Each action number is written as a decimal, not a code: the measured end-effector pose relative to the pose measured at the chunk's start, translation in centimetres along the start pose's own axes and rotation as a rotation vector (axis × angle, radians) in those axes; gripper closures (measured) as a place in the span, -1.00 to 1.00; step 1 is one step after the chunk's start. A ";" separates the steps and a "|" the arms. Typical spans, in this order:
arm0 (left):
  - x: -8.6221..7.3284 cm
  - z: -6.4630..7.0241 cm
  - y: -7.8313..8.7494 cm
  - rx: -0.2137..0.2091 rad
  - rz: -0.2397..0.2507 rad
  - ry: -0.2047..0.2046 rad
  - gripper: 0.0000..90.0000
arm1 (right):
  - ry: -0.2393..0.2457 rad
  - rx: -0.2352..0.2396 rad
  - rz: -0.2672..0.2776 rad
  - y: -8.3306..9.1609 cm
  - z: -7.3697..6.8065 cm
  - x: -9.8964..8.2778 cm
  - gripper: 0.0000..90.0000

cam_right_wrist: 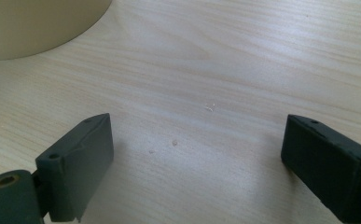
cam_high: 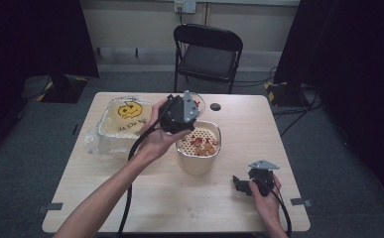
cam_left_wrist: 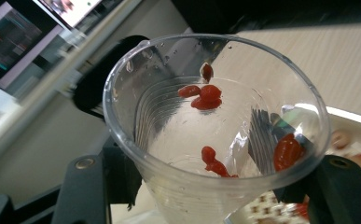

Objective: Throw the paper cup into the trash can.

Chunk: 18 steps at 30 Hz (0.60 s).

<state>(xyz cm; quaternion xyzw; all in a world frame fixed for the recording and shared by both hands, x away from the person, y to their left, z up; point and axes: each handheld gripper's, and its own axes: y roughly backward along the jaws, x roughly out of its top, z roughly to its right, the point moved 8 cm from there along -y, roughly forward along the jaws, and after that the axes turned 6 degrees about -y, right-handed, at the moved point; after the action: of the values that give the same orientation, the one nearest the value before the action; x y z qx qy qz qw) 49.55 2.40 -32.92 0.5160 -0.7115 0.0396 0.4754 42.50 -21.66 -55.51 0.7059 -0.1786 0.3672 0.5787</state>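
In the lower right of the high view, nearest the table's front edge, the right gripper rests low over the pale wooden table, held in a hand with a grey three-cornered plate on top. In the right gripper view its two black jaws stand spread wide apart with only bare wood grain between them, and the curved cream wall of a container shows in the upper left corner of that frame.

Farther up, at the centre of the high view, the cream-coloured round plastic tub stands on the table, with a perforated insert that carries small red and orange pieces. Just left of and above the tub, the left hand raises the left gripper, tilted over toward the tub's far rim. In the left gripper view its jaws pinch the clear ribbed plastic cup from both sides, the cup lying tipped with its mouth toward the camera; a few wet red pieces cling to its inner wall and one sits near the rim at the right.

In the left middle of the high view, a foil tray with a yellow sheet bearing a black drawn face lies on crumpled clear wrap. Beyond the table's far edge, at the top centre, stands a black folding chair on grey carpet
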 end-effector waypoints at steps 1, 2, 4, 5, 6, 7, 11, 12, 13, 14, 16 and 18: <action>-0.1 -0.2 0.1 -0.031 0.018 0.052 -0.15 | 0.000 0.000 0.000 0.0 0.0 0.0 -0.81; -0.2 -0.4 0.2 -0.055 0.036 0.110 -0.15 | 0.000 0.000 0.000 0.0 0.0 0.0 -0.81; -0.2 -0.8 0.4 -0.104 0.077 0.201 -0.15 | 0.000 0.000 0.000 0.0 0.0 0.0 -0.81; -0.1 -1.0 0.5 -0.139 0.105 0.242 -0.15 | 0.000 0.000 0.000 0.0 0.0 0.0 -0.81; 0.0 -1.1 0.7 -0.163 0.130 0.277 -0.15 | 0.000 0.000 0.000 0.0 0.0 0.0 -0.81; 0.1 -1.3 1.0 -0.166 0.145 0.300 -0.15 | 0.000 0.000 0.000 0.0 0.0 0.0 -0.81; 0.1 -2.4 1.7 -0.192 0.193 0.390 -0.15 | 0.000 0.000 0.000 0.0 0.0 0.0 -0.81; -0.1 -2.7 1.8 -0.197 0.191 0.410 -0.15 | 0.000 0.000 0.000 0.0 0.0 0.0 -0.81; -0.4 -3.0 1.8 -0.201 0.192 0.429 -0.15 | 0.000 0.000 0.000 0.0 0.0 0.0 -0.81; -0.6 -3.3 1.8 -0.205 0.192 0.454 -0.15 | 0.000 0.000 0.000 0.0 0.0 0.0 -0.81; -1.1 -3.8 1.8 -0.196 0.188 0.475 -0.15 | 0.000 0.000 0.000 0.0 0.0 0.0 -0.81; -1.5 -4.3 1.9 -0.192 0.180 0.483 -0.15 | 0.000 0.000 0.000 0.0 0.0 0.0 -0.81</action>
<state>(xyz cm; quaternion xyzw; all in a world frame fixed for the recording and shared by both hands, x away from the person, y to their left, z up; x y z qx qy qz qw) 50.86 6.70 -30.84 0.3787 -0.6211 0.1360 0.6726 42.50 -21.65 -55.51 0.7060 -0.1786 0.3671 0.5787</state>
